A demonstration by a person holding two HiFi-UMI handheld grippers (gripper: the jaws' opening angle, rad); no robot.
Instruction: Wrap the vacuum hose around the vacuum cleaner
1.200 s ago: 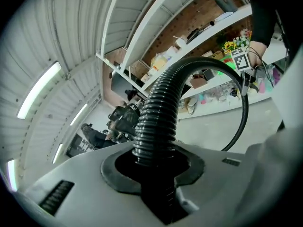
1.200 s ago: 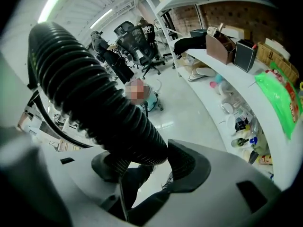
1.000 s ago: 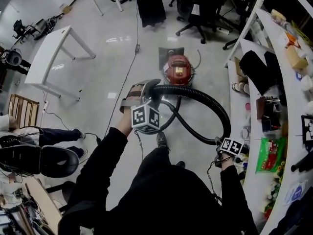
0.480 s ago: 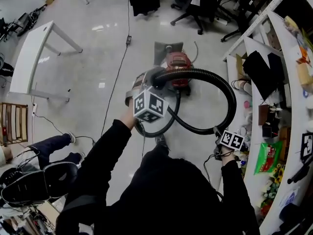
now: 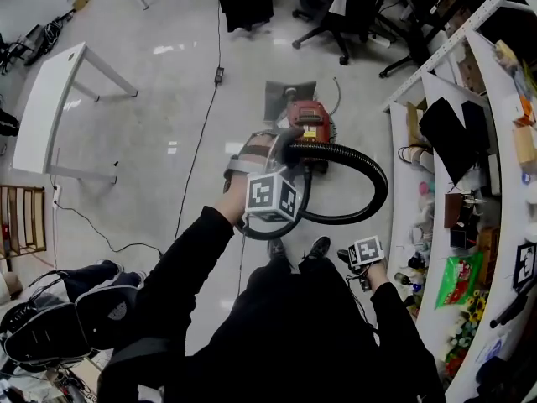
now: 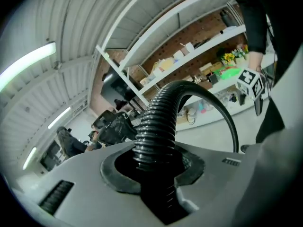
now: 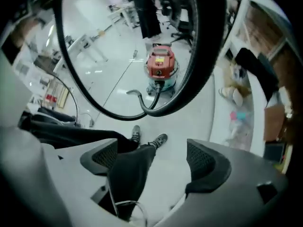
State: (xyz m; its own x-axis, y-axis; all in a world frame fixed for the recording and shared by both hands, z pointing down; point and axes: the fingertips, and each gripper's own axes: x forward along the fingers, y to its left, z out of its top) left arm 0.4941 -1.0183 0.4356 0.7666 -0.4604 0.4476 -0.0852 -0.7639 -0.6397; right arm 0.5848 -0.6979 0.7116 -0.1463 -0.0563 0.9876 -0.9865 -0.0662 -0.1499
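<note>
Vacuum hose (image 6: pixel 158 122), black and ribbed, is clamped between the pads of the left tongs (image 6: pixel 156 174), rising straight out of their grip; the right tongs (image 7: pixel 154 161) point down with jaws wide apart, having just been opening, and hold nothing; only the person's leg (image 7: pixel 128 169) and shoes (image 7: pixel 160 139) show beyond them; from the left tongs the hose sweeps out in a broad loop to the right and curls back toward the red vacuum cleaner (image 5: pixel 309 122), which stands on the pale floor (image 5: pixel 168 99) ahead of the person's feet; cluttered shelves (image 5: pixel 495 191) run along the right.
</note>
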